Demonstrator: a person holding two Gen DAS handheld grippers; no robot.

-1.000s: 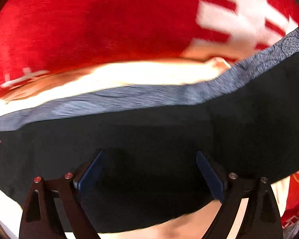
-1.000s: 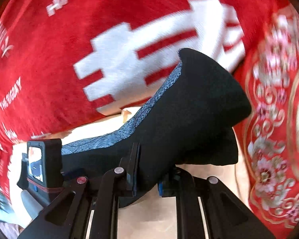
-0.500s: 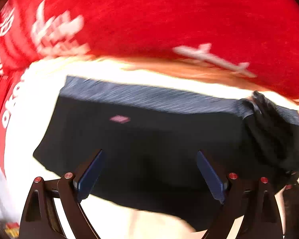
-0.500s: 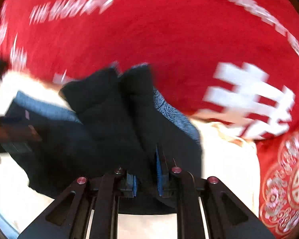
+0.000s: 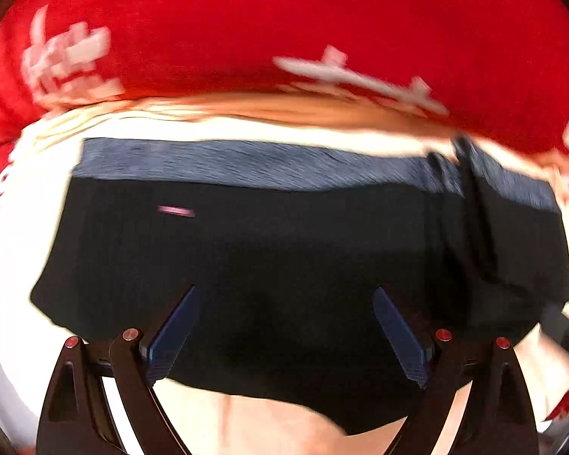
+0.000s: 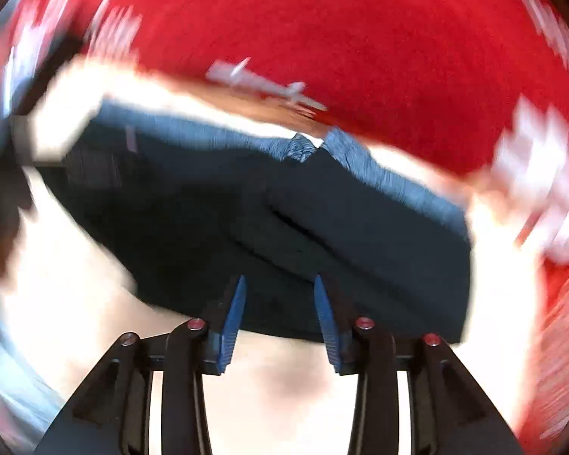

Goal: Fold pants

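Released from the opening right claw [image 6: 278, 303], pants [image 6: 322, 227] lie folded.

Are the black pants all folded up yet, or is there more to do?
Nearly, I think. The pants lie as a flat dark rectangle on the pale surface, one end already folded over. The right gripper is opening its jaws, pads clear of the cloth. The left gripper hangs wide open above, holding nothing. Perhaps another fold or some smoothing is left.

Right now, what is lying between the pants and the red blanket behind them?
A bare strip of pale tabletop separates the pants from the red blanket, with nothing on it. It shows in both wrist views.
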